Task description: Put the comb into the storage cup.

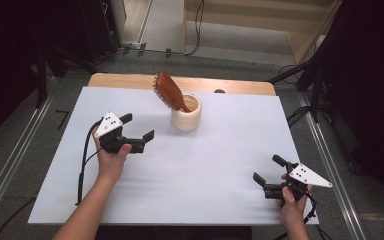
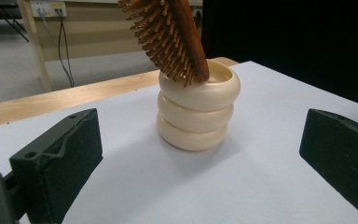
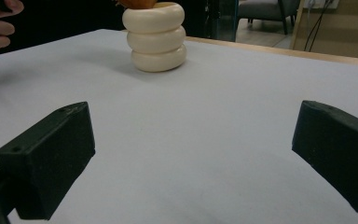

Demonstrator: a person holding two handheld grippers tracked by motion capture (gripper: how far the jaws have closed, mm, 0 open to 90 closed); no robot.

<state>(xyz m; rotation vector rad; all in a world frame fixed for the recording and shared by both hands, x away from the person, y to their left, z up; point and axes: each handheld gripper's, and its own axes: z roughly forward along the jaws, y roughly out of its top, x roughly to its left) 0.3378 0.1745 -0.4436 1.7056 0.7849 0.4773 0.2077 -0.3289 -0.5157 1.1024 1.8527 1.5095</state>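
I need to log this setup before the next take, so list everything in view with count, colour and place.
Brown wooden paddle hairbrush with wooden bristles: one, reddish brown, standing tilted in the holder, handle down.
Cream ribbed ceramic holder shaped like three stacked rings: one, cream, far middle of the sheet.
White sheet covering the table: one, white, over most of the tabletop.
Light wooden table: one, tan, bare strip along the far edge.
Left gripper: one, black with a grey plate, left of the holder, fingers open and aimed at it.
Right gripper: one, black with a grey plate, near right corner, open.
Person's hands: two, one on each gripper.
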